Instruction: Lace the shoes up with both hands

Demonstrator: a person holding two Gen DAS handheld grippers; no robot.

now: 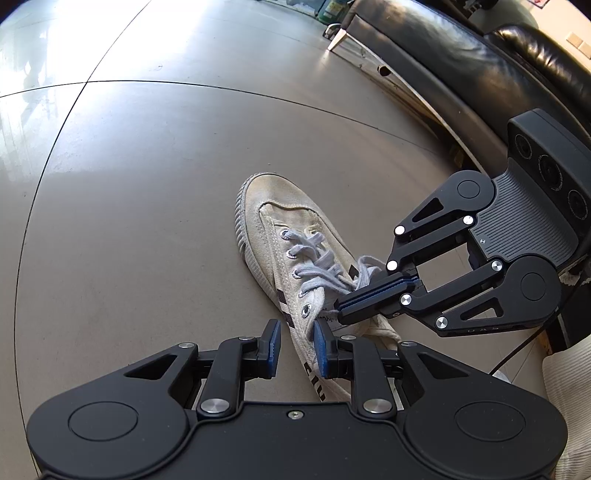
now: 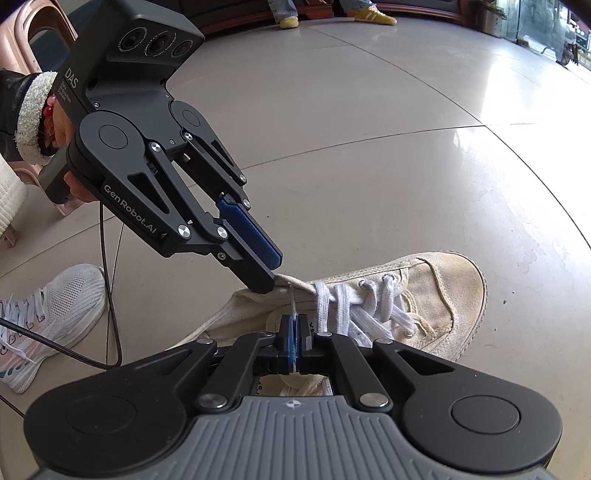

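A worn cream canvas shoe (image 1: 266, 206) (image 2: 443, 291) lies on the tiled floor, its grey-white lace (image 1: 317, 266) (image 2: 343, 306) threaded through most eyelets. My right gripper (image 2: 294, 321) (image 1: 341, 308) is shut on the thin lace tip, which runs up from its pads to the shoe's top eyelet area. My left gripper (image 1: 297, 332) (image 2: 271, 275) hovers at the eyelet edge near the shoe's opening. Its jaws stand a little apart. One pad lies against the canvas edge, and floor shows between the other pad and the shoe.
A black leather sofa (image 1: 443, 48) runs along the far right. A person's white sneaker (image 2: 62, 295) and a dark cable (image 2: 110, 295) lie left of the shoe. A pink stool (image 2: 29, 33) stands behind the hand (image 2: 62, 122) that holds the left gripper. Another person's feet (image 2: 373, 14) stand far off.
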